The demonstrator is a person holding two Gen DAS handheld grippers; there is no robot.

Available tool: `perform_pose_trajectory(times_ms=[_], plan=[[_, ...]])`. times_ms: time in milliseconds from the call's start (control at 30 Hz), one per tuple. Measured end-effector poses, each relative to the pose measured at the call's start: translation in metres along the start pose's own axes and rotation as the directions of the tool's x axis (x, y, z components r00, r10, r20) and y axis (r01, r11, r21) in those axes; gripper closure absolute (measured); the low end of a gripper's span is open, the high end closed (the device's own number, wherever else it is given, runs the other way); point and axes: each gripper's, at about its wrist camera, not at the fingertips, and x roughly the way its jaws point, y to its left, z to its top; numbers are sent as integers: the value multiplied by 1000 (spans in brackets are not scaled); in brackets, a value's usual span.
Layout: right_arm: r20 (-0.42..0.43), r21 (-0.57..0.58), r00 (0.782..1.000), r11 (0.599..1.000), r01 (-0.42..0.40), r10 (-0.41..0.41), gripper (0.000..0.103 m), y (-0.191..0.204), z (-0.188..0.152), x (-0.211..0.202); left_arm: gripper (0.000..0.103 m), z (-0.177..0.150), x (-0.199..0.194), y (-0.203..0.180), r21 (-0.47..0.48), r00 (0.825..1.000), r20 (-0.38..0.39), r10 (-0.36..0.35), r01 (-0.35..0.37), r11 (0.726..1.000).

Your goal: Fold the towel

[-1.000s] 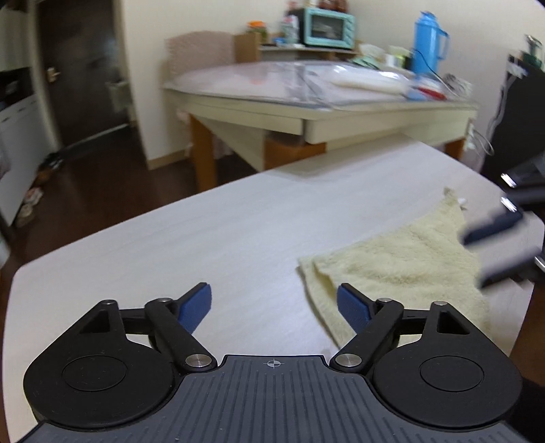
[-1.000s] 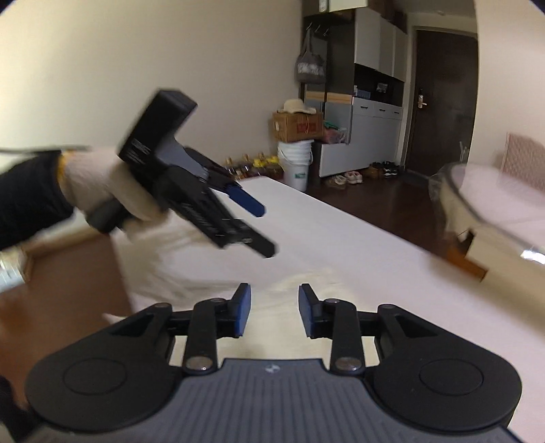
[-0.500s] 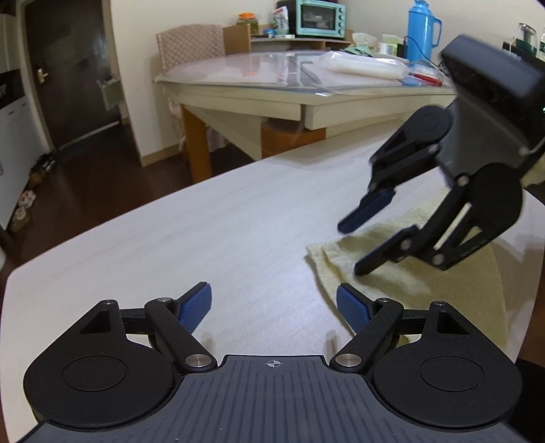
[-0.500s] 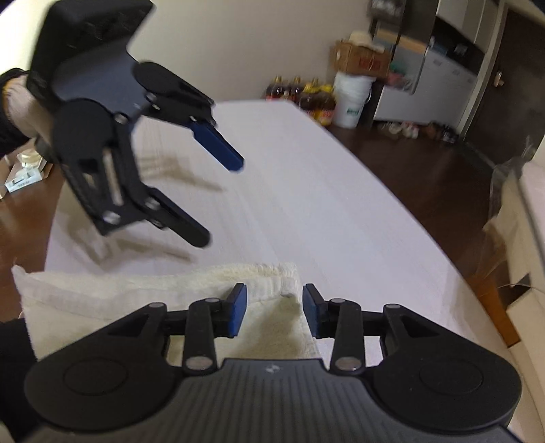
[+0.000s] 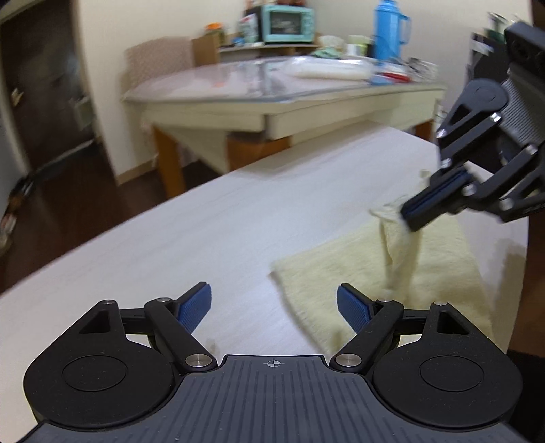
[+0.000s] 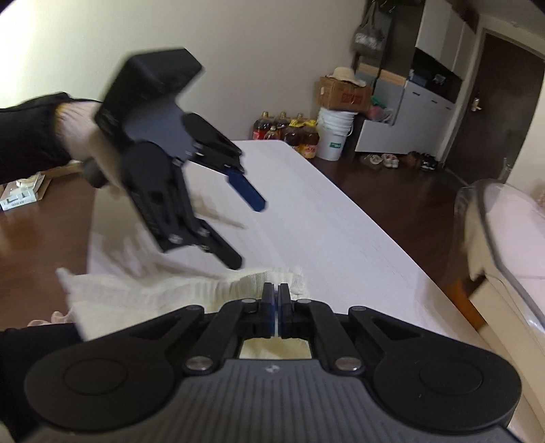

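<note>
1. Since half a second ago, the right gripper [image 6: 276, 308] has brought its blue pads together on a corner of the towel [image 6: 190, 289]; before, they stood a little apart just above the cloth.
2. Seen from the left wrist view, the right gripper [image 5: 414, 218] now sits at the right edge of the frame, its tongs clamped on the pale yellow towel [image 5: 439, 272], and the pinched corner is lifted off the table [image 5: 204, 238] so that a narrow fold of cloth hangs below the pads.
3. The rest of the towel lies flat on the white table in the lower right of that view, its near corner just ahead of the left gripper's right pad.
4. The left gripper [image 5: 274, 308] stands with its tongs wide apart and nothing between them, over bare tabletop at the bottom centre of its own view.
5. In the right wrist view the left gripper [image 6: 247, 231] appears in the upper left, blurred, held by a white-gloved hand [image 6: 81, 136] with a black sleeve; its fingers are spread above the table [image 6: 323, 221] and its lower finger is close to the towel's far edge.
6. Behind, in the left wrist view, a second table [image 5: 272, 98] carries a teal toaster oven [image 5: 287, 22] and a blue thermos [image 5: 388, 29] along the top of the frame.
7. At the upper centre of the right wrist view a white bucket [image 6: 335, 136] and several bottles [image 6: 289, 131] stand on the dark floor.
</note>
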Motion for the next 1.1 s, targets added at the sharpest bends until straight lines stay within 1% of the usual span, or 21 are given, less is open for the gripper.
perform_pose_trajectory(times_ms=[67, 133, 167, 200, 267, 300, 333, 400, 433, 467, 500, 567, 600, 633, 767, 833, 867, 933, 967, 1033, 1100], plan=[[23, 23, 1000, 1000, 8, -9, 101, 10, -7, -19, 17, 7, 5, -14, 44, 999, 6, -47, 47, 998], [36, 52, 999, 998, 31, -33, 101, 24, -23, -37, 17, 14, 10, -30, 97, 994, 6, -109, 108, 989], [36, 56, 999, 998, 38, -40, 101, 27, -26, -37, 17, 18, 13, -43, 136, 987, -3, -158, 157, 978], [29, 51, 998, 997, 61, -63, 100, 38, -41, -38, 17, 19, 16, -53, 164, 982, -13, -187, 186, 969], [7, 57, 997, 995, 81, -81, 98, 46, -52, -40, 17, 19, 21, -68, 206, 977, -36, -212, 214, 955], [1, 51, 996, 995, 89, -89, 91, 48, -59, -44, 17, 18, 24, -74, 221, 974, -47, -221, 226, 949], [-7, 43, 995, 995, 95, -95, 87, 50, -60, -45, 17, 17, 26, -79, 231, 973, -55, -225, 232, 945], [-11, 3, 992, 992, 128, -128, 61, 55, -65, -45, 17, 15, 31, -88, 243, 972, -68, -224, 234, 941], [-15, -29, 989, 989, 145, -145, 59, 58, -67, -42, 17, 14, 32, -90, 245, 971, -73, -226, 237, 940], [-19, -61, 987, 985, 161, -162, 59, 61, -68, -40, 17, 12, 34, -93, 248, 971, -79, -224, 237, 939], [-24, -134, 983, 975, 177, -182, 60, 67, -69, -39, 17, 10, 35, -95, 252, 972, -85, -219, 233, 939], [-37, -197, 982, 965, 175, -186, 60, 71, -71, -38, 17, 8, 37, -97, 255, 973, -93, -213, 230, 939], [-43, -266, 983, 950, 163, -180, 60, 76, -72, -39, 17, 8, 36, -97, 247, 972, -94, -216, 233, 941], [-46, -303, 982, 939, 160, -183, 61, 79, -71, -38, 17, 7, 36, -96, 239, 971, -95, -218, 235, 942], [-75, -414, 981, 900, 134, -180, 62, 87, -75, -36, 16, 8, 38, -94, 227, 970, -96, -222, 238, 944], [-100, -507, 980, 856, 100, -173, 65, 94, -76, -27, 15, 9, 39, -94, 223, 971, -92, -222, 237, 946], [-105, -552, 981, 830, 79, -163, 70, 99, -76, -24, 15, 9, 40, -93, 217, 971, -89, -223, 237, 947], [-123, -584, 979, 809, 58, -160, 81, 104, -77, -21, 15, 8, 39, -93, 202, 971, -81, -227, 239, 950], [-148, -595, 978, 803, 33, -149, 97, 105, -75, -18, 15, 8, 34, -91, 187, 972, -69, -223, 233, 954], [-147, -593, 975, 804, 49, -168, 96, 108, -75, -19, 15, 7, 19, -86, 169, 981, -35, -192, 195, 966], [-117, -540, 977, 837, 86, -176, 96, 109, -74, -37, 15, 5, 1, -80, 150, 987, -7, -160, 160, 976]])
